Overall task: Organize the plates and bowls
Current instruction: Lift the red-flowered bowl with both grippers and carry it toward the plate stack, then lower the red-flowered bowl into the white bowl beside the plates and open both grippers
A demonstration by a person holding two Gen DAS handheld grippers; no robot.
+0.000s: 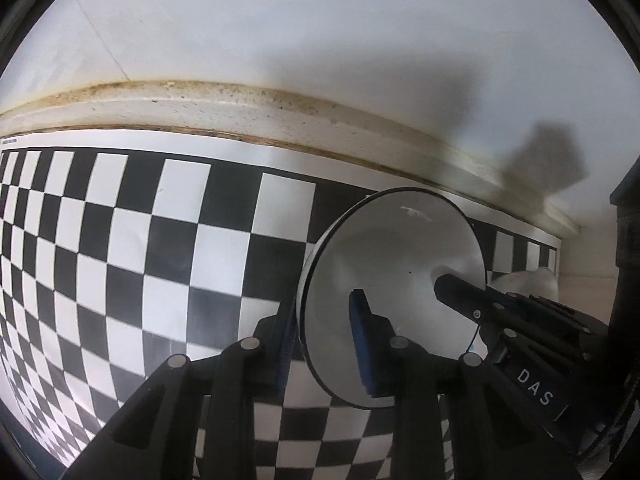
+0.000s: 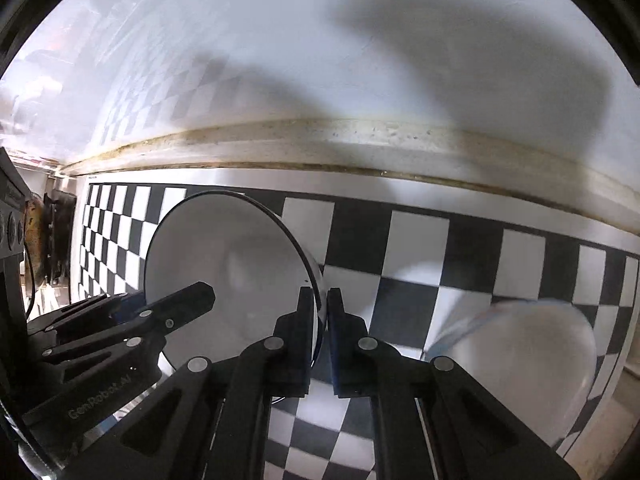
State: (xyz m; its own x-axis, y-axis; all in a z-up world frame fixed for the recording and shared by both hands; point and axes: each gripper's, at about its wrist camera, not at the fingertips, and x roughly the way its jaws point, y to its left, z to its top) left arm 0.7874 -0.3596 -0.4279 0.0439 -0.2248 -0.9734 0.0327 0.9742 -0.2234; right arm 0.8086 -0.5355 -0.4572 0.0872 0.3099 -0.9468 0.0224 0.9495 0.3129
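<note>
Bowl of white glazed ceramic with a thin dark rim [image 1: 392, 280] stands on the checkered worktop [image 1: 120, 240], its left wall pinched by the left hand-held gripper [image 1: 320, 332]. From the right view, the right hand-held gripper [image 2: 320, 320] pinches its right rim; stiff, slippery and breakable, it is probably best carried by opposite rims.

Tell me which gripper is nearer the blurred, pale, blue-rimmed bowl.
Right. The right gripper sits beside the blurred bowl; the left gripper is farther, across the dark-rimmed white bowl.
</note>
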